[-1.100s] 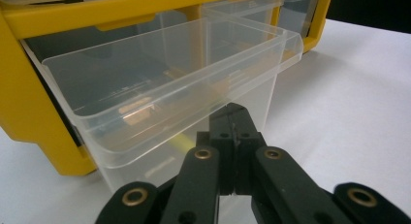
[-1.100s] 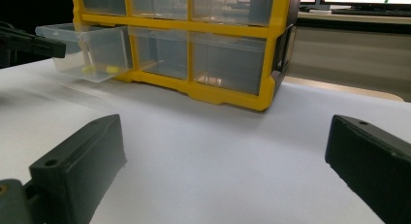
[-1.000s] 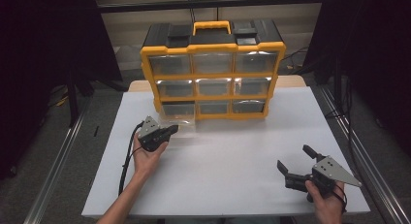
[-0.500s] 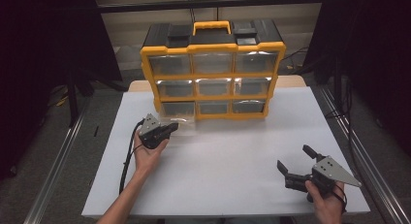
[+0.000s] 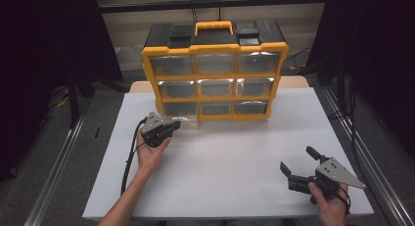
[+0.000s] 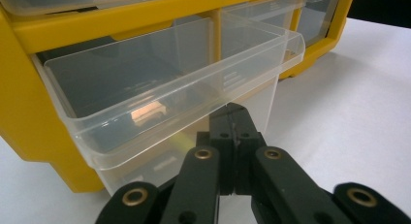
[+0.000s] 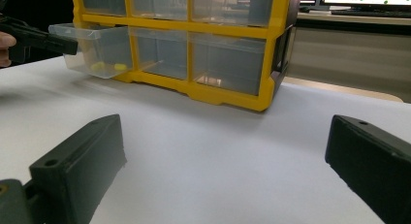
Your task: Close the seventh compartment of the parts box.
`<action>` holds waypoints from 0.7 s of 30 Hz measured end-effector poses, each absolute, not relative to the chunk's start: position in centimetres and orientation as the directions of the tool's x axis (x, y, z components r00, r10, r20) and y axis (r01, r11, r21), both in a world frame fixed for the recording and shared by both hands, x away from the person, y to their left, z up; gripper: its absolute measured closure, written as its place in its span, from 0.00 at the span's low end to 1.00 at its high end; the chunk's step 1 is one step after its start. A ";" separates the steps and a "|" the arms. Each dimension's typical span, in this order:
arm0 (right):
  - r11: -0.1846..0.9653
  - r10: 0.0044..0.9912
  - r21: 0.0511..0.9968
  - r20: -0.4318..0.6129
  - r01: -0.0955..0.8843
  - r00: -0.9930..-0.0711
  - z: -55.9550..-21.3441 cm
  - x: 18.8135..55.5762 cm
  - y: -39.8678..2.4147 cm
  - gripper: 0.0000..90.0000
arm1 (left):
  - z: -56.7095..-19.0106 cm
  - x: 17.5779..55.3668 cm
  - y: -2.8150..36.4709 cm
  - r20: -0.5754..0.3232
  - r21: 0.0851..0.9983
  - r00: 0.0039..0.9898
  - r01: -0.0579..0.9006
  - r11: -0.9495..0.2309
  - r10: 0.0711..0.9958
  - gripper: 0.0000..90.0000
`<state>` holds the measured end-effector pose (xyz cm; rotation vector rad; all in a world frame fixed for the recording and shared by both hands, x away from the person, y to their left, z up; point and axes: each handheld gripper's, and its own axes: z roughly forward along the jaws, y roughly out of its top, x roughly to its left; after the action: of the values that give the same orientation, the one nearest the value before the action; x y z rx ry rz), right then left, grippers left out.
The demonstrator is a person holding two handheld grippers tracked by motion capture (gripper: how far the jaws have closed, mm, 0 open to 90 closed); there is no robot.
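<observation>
The yellow organizer [image 5: 215, 72] stands at the far side of the white bench [image 5: 235, 157], and its bottom-left clear drawer [image 6: 160, 103] sits partly pulled out toward the person. The left tongs [image 6: 232, 122] are clenched on the drawer's front wall, just under its lip — in the left gripper view the jaws meet tight against the thin plastic. The right tongs [image 5: 301, 162] rest released near the bench's right front corner, jaws wide apart and well away from the cabinet.

The drawer looks light, stiff and thin-walled, likely smooth enough to slip from a pinch and brittle enough to crack if squeezed hard. The front lip seems the best hold, since it is the thickest edge and gives the jaws a ledge to hook under. Two small yellow pieces [image 7: 107, 67] lie inside, seen in the right gripper view — they would probably slide or roll if the drawer tips. The cabinet looks heavy enough to stay put during a gentle, level pull.
</observation>
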<state>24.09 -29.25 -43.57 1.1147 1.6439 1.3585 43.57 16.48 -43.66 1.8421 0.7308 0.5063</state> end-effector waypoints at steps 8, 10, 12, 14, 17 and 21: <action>0.071 0.930 0.983 -0.003 0.172 -0.369 -43.6 24.1 -29.2 0.01 | -43.7 44.1 16.4 0.021 0.929 0.725 0.239 -0.281 0.689 1.00; 0.069 0.929 0.983 -0.002 0.170 -0.369 -43.6 24.1 -29.3 0.01 | -43.7 44.2 16.4 0.014 0.930 0.724 0.244 -0.275 0.690 1.00; 0.071 0.929 0.982 -0.001 0.175 -0.370 -43.6 24.1 -29.2 0.01 | -43.7 44.4 16.3 0.016 0.932 0.721 0.241 -0.272 0.693 1.00; 0.074 0.927 0.983 -0.005 0.170 -0.374 -43.6 24.1 -29.2 0.01 | -43.7 44.5 16.3 0.018 0.932 0.722 0.239 -0.273 0.691 1.00; 0.068 0.930 0.982 0.001 0.174 -0.368 -43.6 24.1 -29.2 0.01 | -43.7 44.5 16.2 0.001 0.932 0.718 0.252 -0.261 0.696 1.00; 0.070 0.928 0.983 -0.002 0.171 -0.373 -43.6 24.2 -29.2 0.01 | -43.7 44.7 16.2 -0.003 0.934 0.715 0.252 -0.254 0.699 1.00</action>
<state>24.15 -29.19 -43.60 1.1115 1.6463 1.3635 44.72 16.16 -43.69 1.8252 0.7461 0.5090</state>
